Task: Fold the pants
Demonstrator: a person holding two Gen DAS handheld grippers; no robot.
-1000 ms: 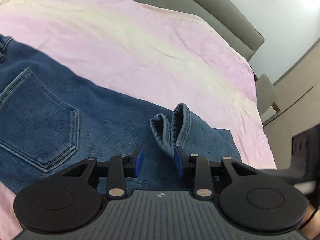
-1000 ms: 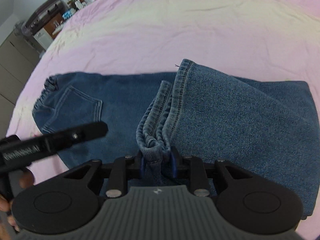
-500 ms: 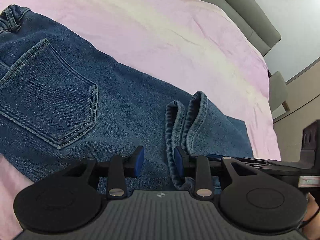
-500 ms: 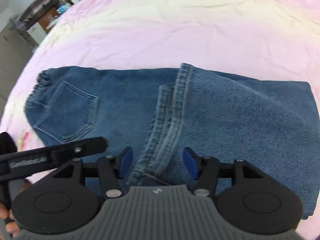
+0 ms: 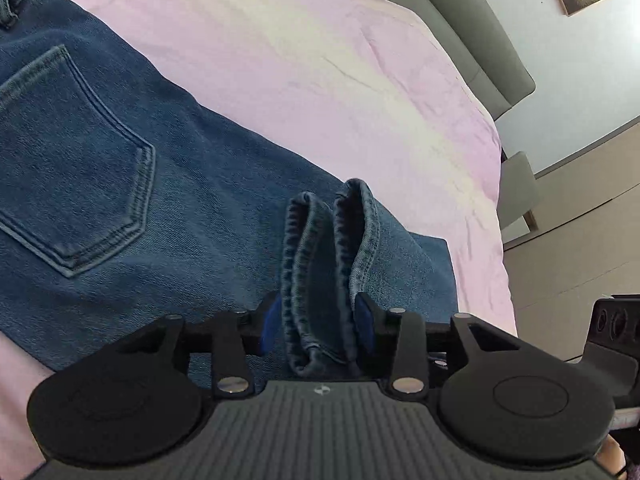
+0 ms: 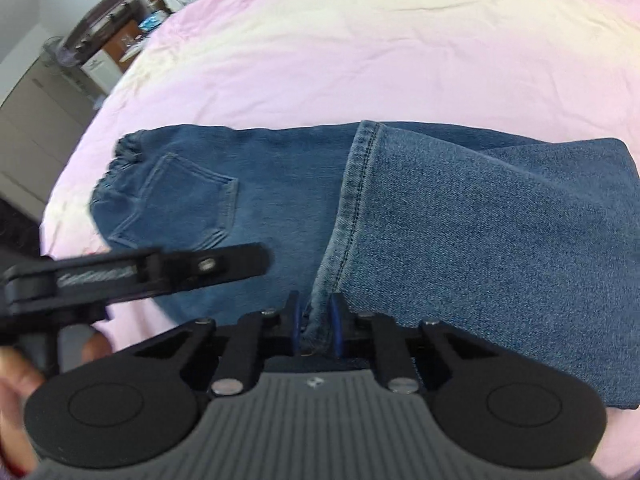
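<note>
Jeans (image 6: 460, 232) lie flat on the bed (image 6: 340, 40), already doubled once, with the leg hems (image 5: 332, 264) brought back over the thigh. Their long axis runs crosswise in front of both grippers: waistband and back pocket (image 6: 180, 204) off to the left, the fold edge off to the right.

Both grippers sit at the near end of the hems, side by side. The right gripper (image 6: 316, 330) has just been closing, and its blue pads now pinch the stacked hem edge between them. The left gripper (image 5: 318, 322) has just been opening; the two hems stand between its fingers, the right pad touching the cloth, the left pad (image 5: 269, 326) standing just off it (so no real clamp there yet, as far as I can judge).

From the hems, the waistband lies further left, and that end is nearer the left gripper. Carrying the hems on toward it looks like the coming move, and it needs both grips firm. Room is ample: bare pink sheet beyond the jeans, headboard (image 5: 480, 40) well apart at the far side.
</note>
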